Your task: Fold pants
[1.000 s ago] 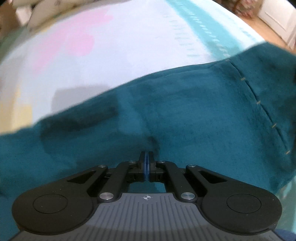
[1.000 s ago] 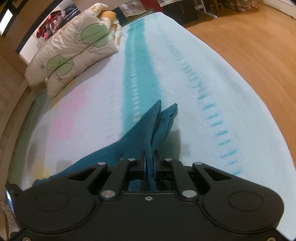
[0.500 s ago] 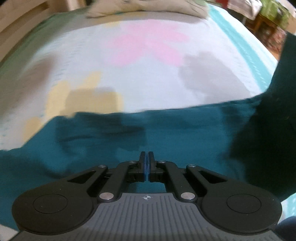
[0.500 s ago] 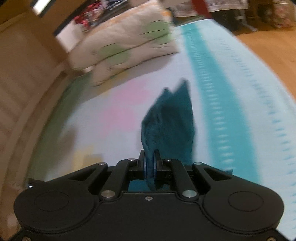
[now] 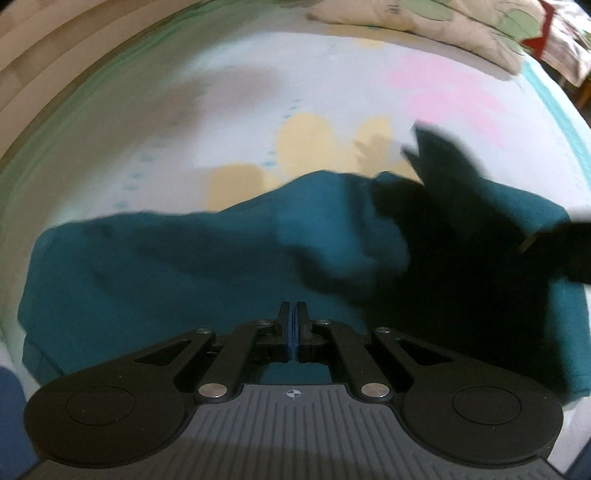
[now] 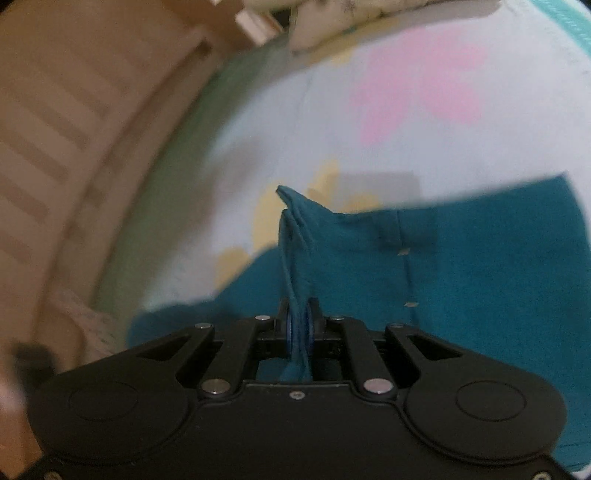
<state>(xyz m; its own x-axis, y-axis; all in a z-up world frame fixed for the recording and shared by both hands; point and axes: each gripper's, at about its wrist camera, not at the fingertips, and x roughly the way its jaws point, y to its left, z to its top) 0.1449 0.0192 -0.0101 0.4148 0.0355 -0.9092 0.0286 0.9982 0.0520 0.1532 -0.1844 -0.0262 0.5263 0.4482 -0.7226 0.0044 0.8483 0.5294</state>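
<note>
The teal pants (image 5: 184, 277) lie bunched across the bed, one layer carried over another. My left gripper (image 5: 294, 317) is just above them, its pads pressed together on a thin edge of the fabric. At the right of the left wrist view a dark, blurred flap of the pants (image 5: 443, 206) stands raised. In the right wrist view the pants (image 6: 480, 258) spread to the right, with a stitched seam showing. My right gripper (image 6: 299, 325) has its jaws opening, and an upright fold of fabric (image 6: 291, 229) still runs between the loosened pads.
The bed sheet (image 5: 221, 110) is pale with pink and yellow patches and a green border. Pillows (image 5: 424, 14) lie at the far end. A slatted wooden bed frame (image 6: 55, 129) runs along the left of the right wrist view, close to the pants' edge.
Both grippers have swept across the bed from the turquoise stripe to the yellow patches, carrying the pants over themselves. The right jaws have parted a little around the fold.
</note>
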